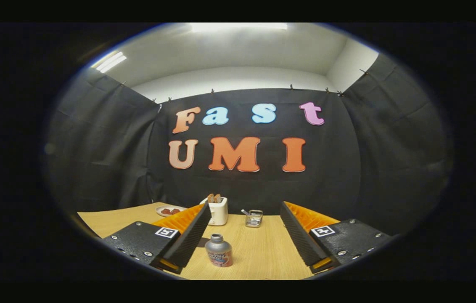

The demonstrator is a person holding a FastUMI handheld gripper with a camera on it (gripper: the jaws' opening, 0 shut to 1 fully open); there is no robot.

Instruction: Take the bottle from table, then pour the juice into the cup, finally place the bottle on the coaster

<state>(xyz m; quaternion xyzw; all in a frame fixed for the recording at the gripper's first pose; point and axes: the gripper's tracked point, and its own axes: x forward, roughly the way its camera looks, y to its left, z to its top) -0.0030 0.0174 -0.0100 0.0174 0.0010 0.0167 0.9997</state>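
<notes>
**Bottle upright between spread fingers**

The gripper (244, 219) hangs above the wooden table (263, 248) with its jaws spread wide, touching nothing. The small capped bottle (218, 251) stands upright between the fingers, nearer the left one. Beyond them sit a white toaster (218, 210) holding toast, a glass cup (254, 218) and a plate (170, 210).

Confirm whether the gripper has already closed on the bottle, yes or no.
No: the gripper is open, its fingers spread wide, and the bottle stands upright on the table between them, near the left finger.
</notes>
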